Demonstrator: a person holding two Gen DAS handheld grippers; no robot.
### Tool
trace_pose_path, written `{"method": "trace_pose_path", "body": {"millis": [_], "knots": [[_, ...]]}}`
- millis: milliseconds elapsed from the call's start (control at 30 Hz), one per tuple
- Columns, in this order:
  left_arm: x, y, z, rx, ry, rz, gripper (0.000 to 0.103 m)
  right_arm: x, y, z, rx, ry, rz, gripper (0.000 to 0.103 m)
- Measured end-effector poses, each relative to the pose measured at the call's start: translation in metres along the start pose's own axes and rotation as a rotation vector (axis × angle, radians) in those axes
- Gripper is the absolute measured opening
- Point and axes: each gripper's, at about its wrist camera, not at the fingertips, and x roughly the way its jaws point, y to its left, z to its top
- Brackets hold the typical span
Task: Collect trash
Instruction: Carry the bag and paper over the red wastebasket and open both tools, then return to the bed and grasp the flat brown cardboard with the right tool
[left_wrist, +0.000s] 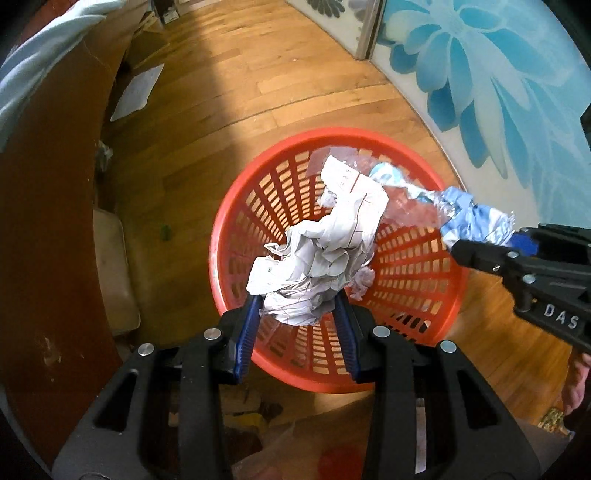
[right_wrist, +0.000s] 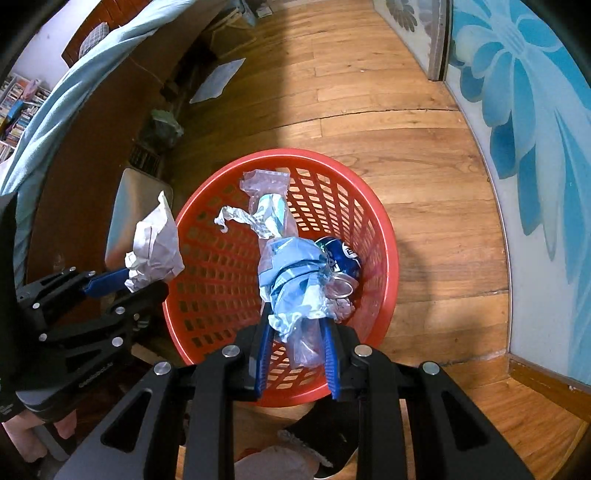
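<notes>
Basket (right_wrist: 373, 236): blue can (right_wrist: 341, 254) inside | crumpled paper (left_wrist: 325, 247), plastic wrapper (right_wrist: 295, 280) held above

White raised letters "DAS" read on the black body of the right gripper (left_wrist: 480, 236), which reaches in over the red basket (left_wrist: 236, 206). The crumpled paper (left_wrist: 325, 251) above the basket carries faint print, too small to read. The blue can (right_wrist: 341, 254) inside the basket shows white lettering, illegible.
</notes>
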Motion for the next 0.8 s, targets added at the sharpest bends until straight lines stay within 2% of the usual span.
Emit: {"method": "trace_pose_path", "body": {"millis": [233,300,333,367,400,667,800], "knots": [[-0.010,-0.002,0.001,-0.010,-0.006,-0.014,0.042,-0.010,0.007,0.003,-0.014,-0.011,-0.021,0.027],[-0.012,-0.003,0.002,-0.007,-0.003,-0.009,0.049,-0.010,0.004,0.003,0.007,-0.006,-0.020,0.034],[-0.013,-0.003,0.002,-0.012,-0.004,-0.008,0.061,-0.012,0.002,0.003,0.018,-0.011,-0.027,0.040],[-0.015,-0.002,0.002,-0.016,-0.006,-0.007,0.065,-0.013,0.000,0.003,0.021,-0.018,-0.039,0.050],[-0.016,-0.001,0.003,-0.020,-0.006,-0.004,0.065,-0.016,-0.002,0.003,0.026,-0.027,-0.052,0.054],[-0.036,0.007,0.006,-0.053,-0.029,-0.016,0.065,-0.044,-0.003,0.007,0.047,-0.066,-0.066,0.054],[-0.063,0.016,0.001,-0.059,-0.068,-0.025,0.065,-0.079,0.013,0.014,0.026,-0.114,-0.051,0.054]]}}
